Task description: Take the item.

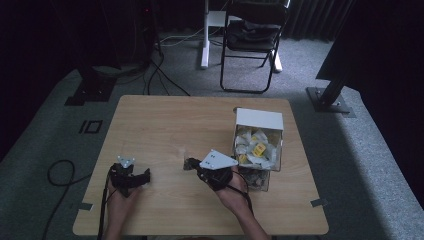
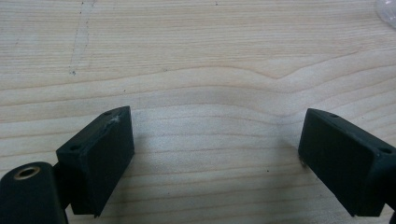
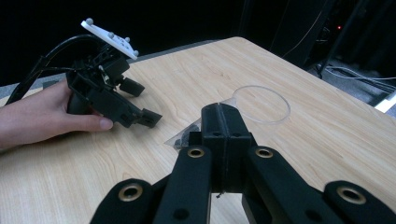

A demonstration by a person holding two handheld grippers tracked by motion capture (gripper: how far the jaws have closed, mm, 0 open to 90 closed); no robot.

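The right gripper had its jaws pressed together on the edge of a small clear bag holding dark bits, seen in the right gripper view just above the wooden counter. A clear round lid lay flat on the counter just beyond the jaws. In the high view the right gripper sat near the middle of the counter's near half, with a clear box full of white and yellow packets just beside it toward the counter's right edge, its white lid standing open at the back. The left gripper, held in the left hand near the counter's front left, had its jaws spread wide with nothing between them; the left gripper view showed bare wood grain in the gap. A black folding chair stood on the grey carpet beyond the counter.
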